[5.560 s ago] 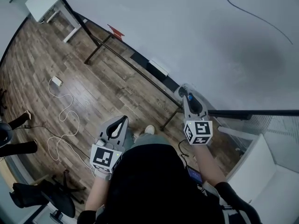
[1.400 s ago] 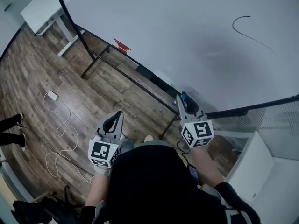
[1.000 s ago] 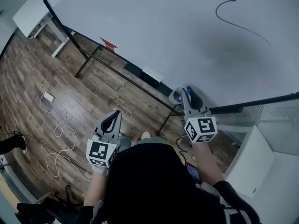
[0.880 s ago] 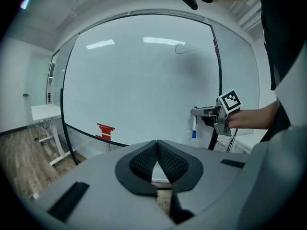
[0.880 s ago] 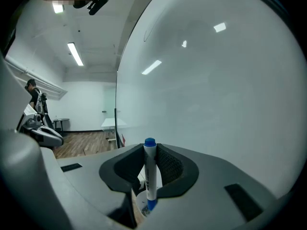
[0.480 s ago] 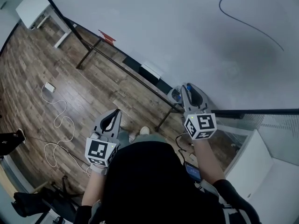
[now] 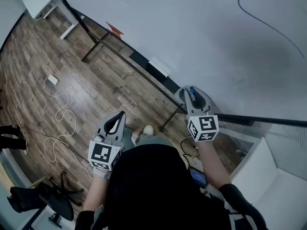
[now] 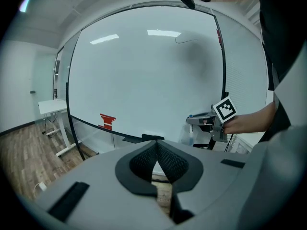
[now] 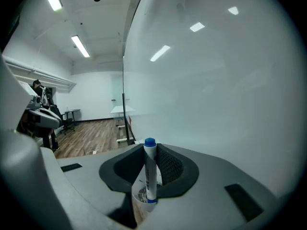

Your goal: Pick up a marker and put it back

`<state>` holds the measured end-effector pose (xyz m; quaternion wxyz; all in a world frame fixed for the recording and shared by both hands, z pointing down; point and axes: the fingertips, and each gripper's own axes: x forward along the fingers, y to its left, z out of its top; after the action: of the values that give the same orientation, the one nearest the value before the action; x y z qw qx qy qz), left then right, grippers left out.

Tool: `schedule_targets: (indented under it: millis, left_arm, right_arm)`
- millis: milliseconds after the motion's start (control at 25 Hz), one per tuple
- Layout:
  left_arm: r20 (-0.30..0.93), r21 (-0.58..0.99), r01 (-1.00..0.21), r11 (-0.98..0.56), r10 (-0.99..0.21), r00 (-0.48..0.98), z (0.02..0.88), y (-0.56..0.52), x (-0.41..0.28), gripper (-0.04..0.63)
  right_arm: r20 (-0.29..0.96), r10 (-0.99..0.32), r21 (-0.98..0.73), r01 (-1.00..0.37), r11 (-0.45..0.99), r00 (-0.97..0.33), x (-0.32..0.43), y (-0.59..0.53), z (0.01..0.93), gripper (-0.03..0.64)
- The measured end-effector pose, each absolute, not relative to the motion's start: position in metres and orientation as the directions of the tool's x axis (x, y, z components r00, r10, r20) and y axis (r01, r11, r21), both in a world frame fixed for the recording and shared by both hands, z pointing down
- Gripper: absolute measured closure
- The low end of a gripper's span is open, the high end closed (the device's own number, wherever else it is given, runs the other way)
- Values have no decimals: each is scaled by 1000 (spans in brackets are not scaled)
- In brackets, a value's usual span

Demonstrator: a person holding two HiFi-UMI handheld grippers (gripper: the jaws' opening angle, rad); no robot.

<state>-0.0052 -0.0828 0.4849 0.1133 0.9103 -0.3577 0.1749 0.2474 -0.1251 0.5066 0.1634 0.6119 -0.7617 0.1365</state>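
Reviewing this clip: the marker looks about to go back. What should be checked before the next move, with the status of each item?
1. Marker gripped by the right hand-held gripper: ok, upright with the jaws closed on it.
2. Blue cap on: ok.
3. Cup under the marker: ok, it sits just below the marker's lower end.
4. Marker's lower end already inside the cup: cannot tell.
5. Left hand-held gripper out of the way: ok, its jaws are together and empty, off to the side.
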Motion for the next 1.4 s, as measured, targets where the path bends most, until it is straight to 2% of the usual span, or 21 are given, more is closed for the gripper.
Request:
schedule_targets:
  millis: [520,720,880,1160,1400]
  left_arm:
    - [424,98,-694,-713,-602,677,492,-76,-19,575]
    - [412,100,-657,-747,-570,711,492,-74,-20,575]
    - [412,110,-648,-754,-559,720,491,-78,-26,575]
    - [386,122,-600,-791,-519,763,485,-84,-33,575]
    - [341,111,-507,-855,-447,827,473,-87,-26,575]
  right_arm:
    - [465,-869,27,-978,205,-169,240,-122,527,515]
    - [476,-868,36,-983,177,-139,240,-122,529,515]
    - [475,-873,40,-988,148,-112,238,-121,523,479]
    - [449,-892,49,-996,73,-43,232,-106,500,477]
    - [416,-909,39,-999,1,15,222,-81,475,495]
